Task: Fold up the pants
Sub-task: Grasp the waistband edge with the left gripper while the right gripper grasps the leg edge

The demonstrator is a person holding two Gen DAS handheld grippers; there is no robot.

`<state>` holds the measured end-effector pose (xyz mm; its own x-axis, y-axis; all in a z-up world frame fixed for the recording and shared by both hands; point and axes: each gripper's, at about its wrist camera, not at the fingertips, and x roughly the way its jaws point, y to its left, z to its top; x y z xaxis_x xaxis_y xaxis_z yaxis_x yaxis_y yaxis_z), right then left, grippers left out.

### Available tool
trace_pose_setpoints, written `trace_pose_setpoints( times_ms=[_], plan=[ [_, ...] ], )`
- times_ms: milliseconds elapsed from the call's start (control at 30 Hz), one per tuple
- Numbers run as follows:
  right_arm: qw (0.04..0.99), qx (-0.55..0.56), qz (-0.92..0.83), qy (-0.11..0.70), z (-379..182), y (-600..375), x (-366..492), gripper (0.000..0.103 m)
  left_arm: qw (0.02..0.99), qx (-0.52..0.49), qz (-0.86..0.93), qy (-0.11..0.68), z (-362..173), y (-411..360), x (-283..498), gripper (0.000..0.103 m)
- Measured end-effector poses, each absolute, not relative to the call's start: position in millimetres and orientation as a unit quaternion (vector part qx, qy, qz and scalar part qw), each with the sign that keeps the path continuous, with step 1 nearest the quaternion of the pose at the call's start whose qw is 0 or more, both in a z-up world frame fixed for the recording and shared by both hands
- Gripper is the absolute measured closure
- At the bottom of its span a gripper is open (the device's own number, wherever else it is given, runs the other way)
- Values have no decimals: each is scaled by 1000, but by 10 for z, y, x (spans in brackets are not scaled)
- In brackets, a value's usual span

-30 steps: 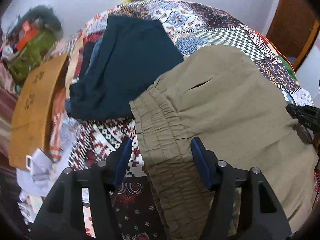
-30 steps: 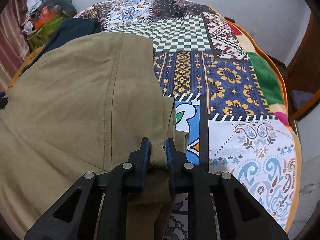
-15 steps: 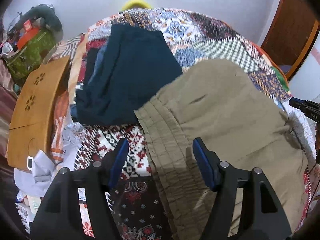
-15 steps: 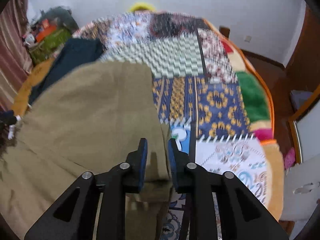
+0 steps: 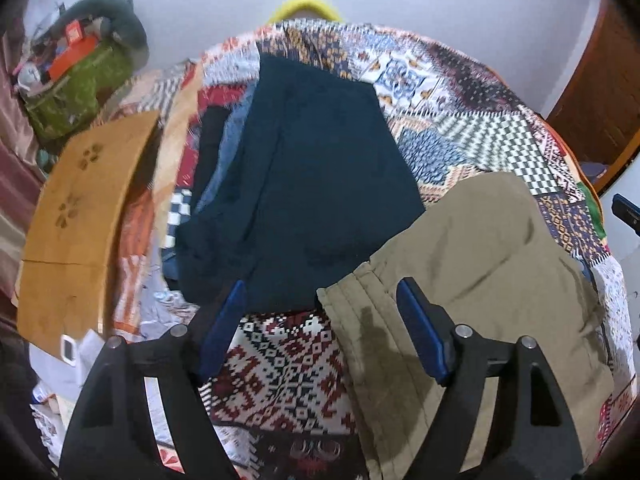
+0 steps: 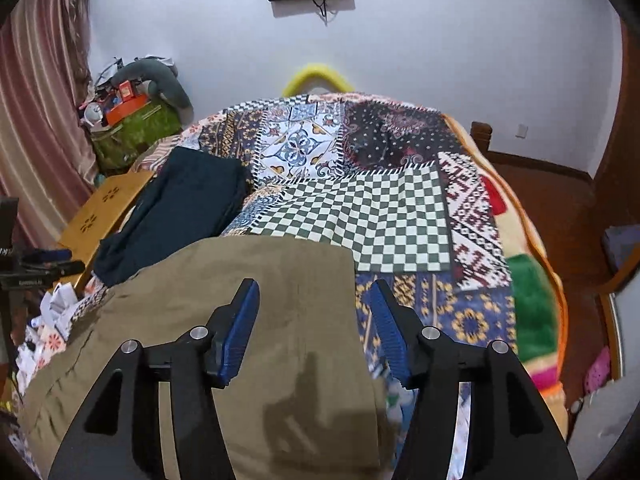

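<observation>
The khaki pants lie folded into a broad pad on the patchwork bed, toward its near edge, their far fold line straight across the checkered patch. A second ago the right hand-held gripper was pinched shut on the cloth's right-hand edge — now its blue pads stand wide apart above the fabric, holding nothing, and the camera has risen enough to take in the wall. The left hand-held gripper is likewise spread and empty, as it was a second ago; it has pulled back and up, the waistband corner of the khaki pants lying between and beyond its pads. With both grips let go and the garment lying flat, I judge this fold laid down; whether another fold is wanted cannot be read from here.

Beside the khaki, toward the bed's far left, rests a dark navy stack of folded garments — seemingly touching or overlapping the khaki corner, though motion blur makes that uncertain. The near end of the pants is cut off by the frame and the gripper bodies, so the layers underneath cannot be counted. A wooden board stands at the bed's left edge.
</observation>
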<state>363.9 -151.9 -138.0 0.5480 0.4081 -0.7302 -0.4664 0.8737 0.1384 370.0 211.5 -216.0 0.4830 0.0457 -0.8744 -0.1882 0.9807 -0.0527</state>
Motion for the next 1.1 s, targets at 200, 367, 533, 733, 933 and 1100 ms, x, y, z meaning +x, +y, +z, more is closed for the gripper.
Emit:
trace_pose_setpoints(
  times_ms=[200,367,533,733,933,1100],
  plan=[
    [856,-16,240,458,-1819,-1423,4090,49,827,-94,62,551,-2648,2142,3968,26],
    [835,2,237,497,-2190,-1304,4460,49,818,-110,45,564,-2871,2118,4105,21],
    [816,26,237,527,-2502,-1199,4756,49,811,-125,21,571,-2992,2074,4176,20],
    [795,108,258,538,-2650,-1284,4857,60,814,-156,-5,559,-3004,2107,4174,40],
    [817,65,246,517,-2485,-1233,4681,92,827,-135,13,546,-2871,2066,4110,57],
    [845,43,240,476,-2130,-1266,4592,93,847,-104,30,520,-2602,2066,4076,62]
  ],
)
